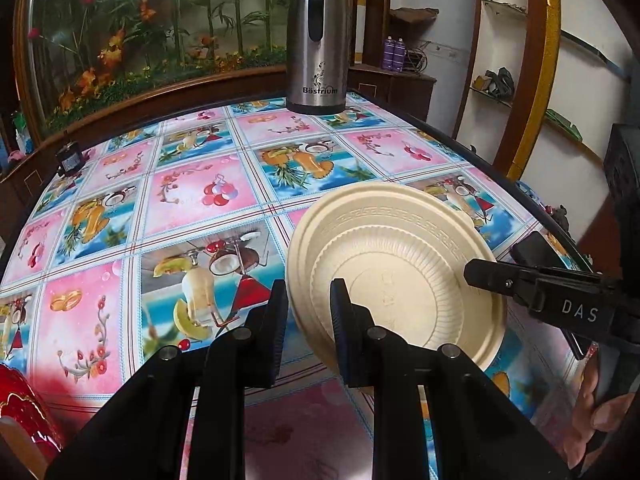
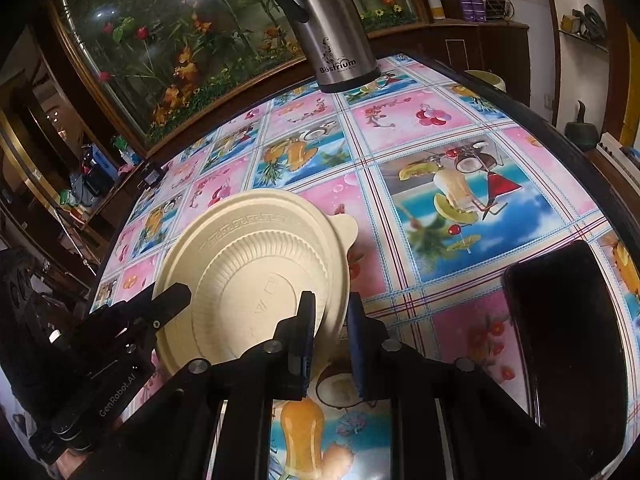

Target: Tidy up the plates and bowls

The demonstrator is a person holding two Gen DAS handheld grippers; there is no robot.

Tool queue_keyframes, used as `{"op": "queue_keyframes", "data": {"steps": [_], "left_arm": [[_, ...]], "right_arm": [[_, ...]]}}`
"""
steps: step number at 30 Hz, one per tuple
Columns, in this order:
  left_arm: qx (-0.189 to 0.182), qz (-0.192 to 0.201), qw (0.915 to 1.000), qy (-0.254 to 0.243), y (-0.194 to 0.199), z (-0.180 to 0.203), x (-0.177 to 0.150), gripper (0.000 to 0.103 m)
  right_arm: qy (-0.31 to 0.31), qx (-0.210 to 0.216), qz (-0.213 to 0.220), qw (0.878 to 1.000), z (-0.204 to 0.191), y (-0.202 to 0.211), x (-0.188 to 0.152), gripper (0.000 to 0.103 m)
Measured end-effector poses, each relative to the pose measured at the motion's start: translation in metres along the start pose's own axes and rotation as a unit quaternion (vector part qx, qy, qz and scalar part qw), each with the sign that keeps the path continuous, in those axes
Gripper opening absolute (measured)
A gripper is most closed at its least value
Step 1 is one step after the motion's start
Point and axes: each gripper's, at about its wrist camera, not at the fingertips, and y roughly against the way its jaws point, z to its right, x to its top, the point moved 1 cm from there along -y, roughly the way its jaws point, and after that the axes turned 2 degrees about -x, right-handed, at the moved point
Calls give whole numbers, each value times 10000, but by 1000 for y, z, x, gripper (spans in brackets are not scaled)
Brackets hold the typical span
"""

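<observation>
Nearest your left camera, the left tongs have a finger on each side of the near-left rim of the cream plate, one outside and one in the dish; the fingers look closed on that rim, so you are gripping the plate there. Your right tongs pinch the opposite edge the same way, one finger over the plate's inner face and one outside it. The plate, which seems to be more than one nested together, is tilted and appears lifted off the patterned bench, between the two tongs, with its small tab handle pointing away from you in the right view. The chief risk, as I judge it, is that thin, smooth rims slide out of narrow pinches: if you pull your hands apart or roll one wrist more than the other, the plate could twist, pop free and drop. If it is a nested stack, an inner piece might slip out when tilted further. Keep clear also of the steel flask at the far edge and the dark tray beside your right tongs.
</observation>
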Motion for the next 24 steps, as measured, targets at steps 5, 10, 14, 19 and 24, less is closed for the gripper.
{"op": "queue_keyframes", "data": {"steps": [5, 10, 14, 19, 24], "left_arm": [[67, 80, 9999, -21, 3, 0, 1, 18], [122, 156, 9998, -39, 7, 0, 1, 18], [122, 224, 9997, -53, 11, 1, 2, 18], [9, 118, 9999, 29, 14, 4, -1, 19], [78, -85, 9999, -16, 26, 10, -18, 19]], "right_arm": [[7, 2, -31, 10000, -3, 0, -1, 18], [-11, 0, -46, 10000, -5, 1, -4, 18], [-13, -6, -10, 10000, -8, 8, -4, 18], [-10, -17, 46, 10000, -8, 18, -8, 18], [6, 94, -41, 9999, -5, 26, -17, 18]]}}
